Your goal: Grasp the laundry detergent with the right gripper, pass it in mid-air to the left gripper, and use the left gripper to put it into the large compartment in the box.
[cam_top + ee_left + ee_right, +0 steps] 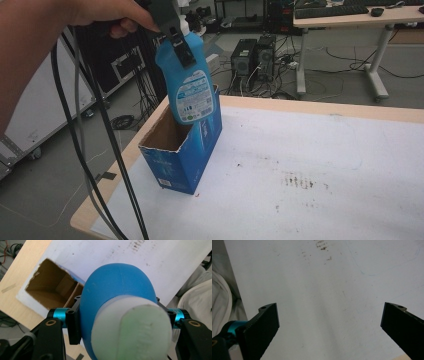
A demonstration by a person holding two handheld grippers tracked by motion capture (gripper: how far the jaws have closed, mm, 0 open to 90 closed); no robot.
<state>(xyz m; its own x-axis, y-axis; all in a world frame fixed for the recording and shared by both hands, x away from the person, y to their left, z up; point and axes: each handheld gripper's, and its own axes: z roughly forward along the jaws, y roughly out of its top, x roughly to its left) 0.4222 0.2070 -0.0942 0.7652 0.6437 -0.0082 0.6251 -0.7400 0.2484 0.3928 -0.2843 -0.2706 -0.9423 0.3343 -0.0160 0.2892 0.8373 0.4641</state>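
The left gripper [181, 44] is clamped around the neck of a blue plastic bottle with a white cap [187, 85], holding it upright above the open top of a blue cardboard box [182, 150], its base dipping just inside. The box stands near the white surface's [310, 170] corner. The right gripper [329, 320] hangs over bare surface, jaws spread wide apart.

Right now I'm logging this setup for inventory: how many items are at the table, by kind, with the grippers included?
Blue plastic bottle with a white cap: 1
Open blue cardboard box: 1
Grippers: 2, the left gripper clamped on the bottle, the right gripper with nothing between its jaws
Total: 4
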